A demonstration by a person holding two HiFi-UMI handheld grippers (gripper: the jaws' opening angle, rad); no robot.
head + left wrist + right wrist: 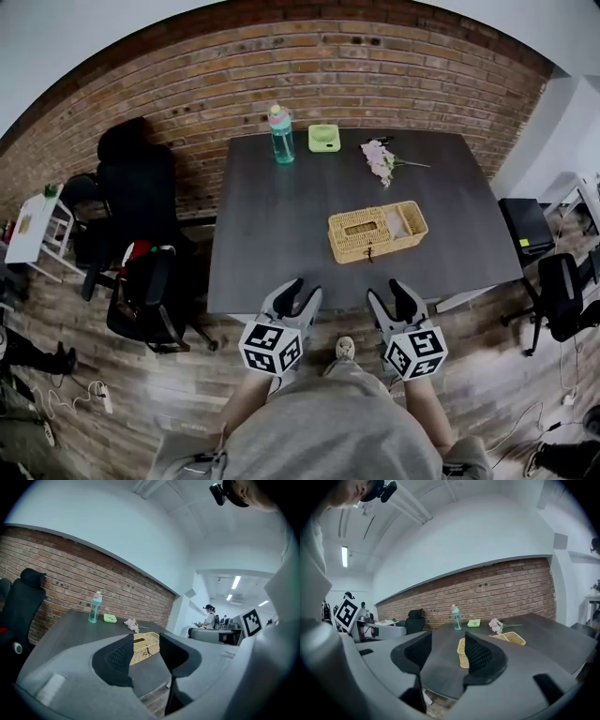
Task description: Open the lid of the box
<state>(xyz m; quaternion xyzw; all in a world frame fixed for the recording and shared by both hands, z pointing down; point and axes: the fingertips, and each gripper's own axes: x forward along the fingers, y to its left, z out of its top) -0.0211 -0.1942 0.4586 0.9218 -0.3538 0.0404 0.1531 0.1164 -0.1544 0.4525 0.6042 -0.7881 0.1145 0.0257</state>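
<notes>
A woven wicker box [377, 232] lies on the dark table [272, 234], right of centre, with a small dark latch on its near side. Its left part is covered by a slotted wicker lid; the right part shows a pale inside. My left gripper [302, 291] and right gripper [388, 291] hover side by side at the table's near edge, short of the box, both open and empty. The box [144, 648] shows between the jaws of my left gripper [146, 638]. Beyond my right gripper [447, 639], the box [462, 654] sits partly hidden behind the right jaw.
At the table's far edge stand a teal bottle [281, 134], a green container [324, 138] and pink flowers [381, 159]. Black chairs [142, 291] crowd the left side, another chair [562, 295] stands at the right. A brick wall backs the table.
</notes>
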